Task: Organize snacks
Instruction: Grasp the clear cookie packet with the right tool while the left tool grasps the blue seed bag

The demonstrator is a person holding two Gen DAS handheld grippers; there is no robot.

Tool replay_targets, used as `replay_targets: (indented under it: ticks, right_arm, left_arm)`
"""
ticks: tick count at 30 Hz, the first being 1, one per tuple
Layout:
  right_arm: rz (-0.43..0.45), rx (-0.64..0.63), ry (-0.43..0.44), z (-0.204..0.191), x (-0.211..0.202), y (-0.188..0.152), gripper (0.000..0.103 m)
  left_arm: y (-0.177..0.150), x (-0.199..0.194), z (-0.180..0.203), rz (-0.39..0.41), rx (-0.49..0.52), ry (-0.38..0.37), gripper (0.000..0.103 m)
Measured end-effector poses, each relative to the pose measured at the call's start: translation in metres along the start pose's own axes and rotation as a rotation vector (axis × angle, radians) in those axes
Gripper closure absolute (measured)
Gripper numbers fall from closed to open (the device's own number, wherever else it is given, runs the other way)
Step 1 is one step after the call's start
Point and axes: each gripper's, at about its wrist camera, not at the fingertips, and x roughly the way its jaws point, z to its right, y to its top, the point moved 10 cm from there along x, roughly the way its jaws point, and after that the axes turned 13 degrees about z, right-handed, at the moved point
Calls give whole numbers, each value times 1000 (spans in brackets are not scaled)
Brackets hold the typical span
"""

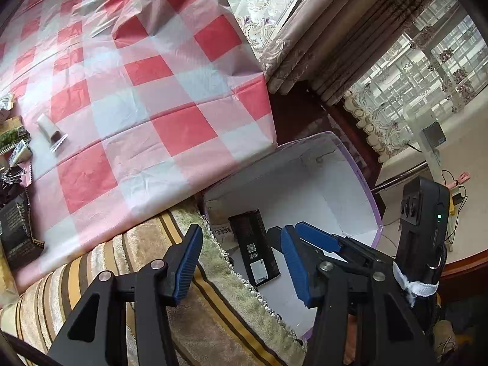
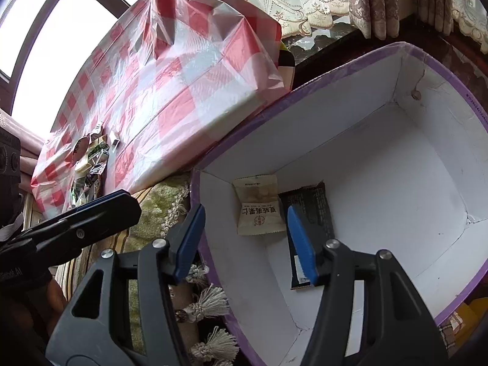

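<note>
On the far left, the unsorted snacks (image 1: 15, 164) lie heaped on the checked tablecloth (image 1: 146, 91), with one small white sachet (image 1: 48, 129) a little apart from the heap — too jumbled to count, though a large black packet (image 1: 16, 235) sits nearest the table's edge. They lie up and to the left of the left gripper (image 1: 241, 262), which is the nearer one; its fingers stand spread with nothing between them. Further right, the white box with a purple rim (image 2: 335, 64) holds two packets side by side in its near corner: a cream packet (image 2: 259, 206) and a dark bar (image 2: 308, 231), the bar's long axis running roughly along the fingers' line. The right gripper (image 2: 244, 241) hangs over the box's near wall, fingers spread and empty, the bar just beyond its right finger.
</note>
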Motion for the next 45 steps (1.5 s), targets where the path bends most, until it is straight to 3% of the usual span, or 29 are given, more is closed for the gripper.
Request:
replay_targets:
  ticks: [6,12,25,36,41,45]
  right_arm:
    - [-9,-115,54,-51,-6,0,35]
    - [-47,-255,94,-113,-3,-11,32]
    - [-137,-493,128,-228,24,-57,31]
    - [-171,-594,103,-284,62,-77,31]
    - [-184,-647,84,-297,76,-83,31]
    - [-187,-674,67,-302,86,-85,31]
  left_arm:
    - [7,-35,-35,101,-61,67,48]
    - [4,-82,-90,202,-185,129,48]
    - [-38,-176,-220,343,-445,278,48]
    - [-85,-217,-334,344,-598,452,48]
    - [-86,-215,-353,316,-597,469,36]
    - [-75,-201,-358,264,-533,464,23]
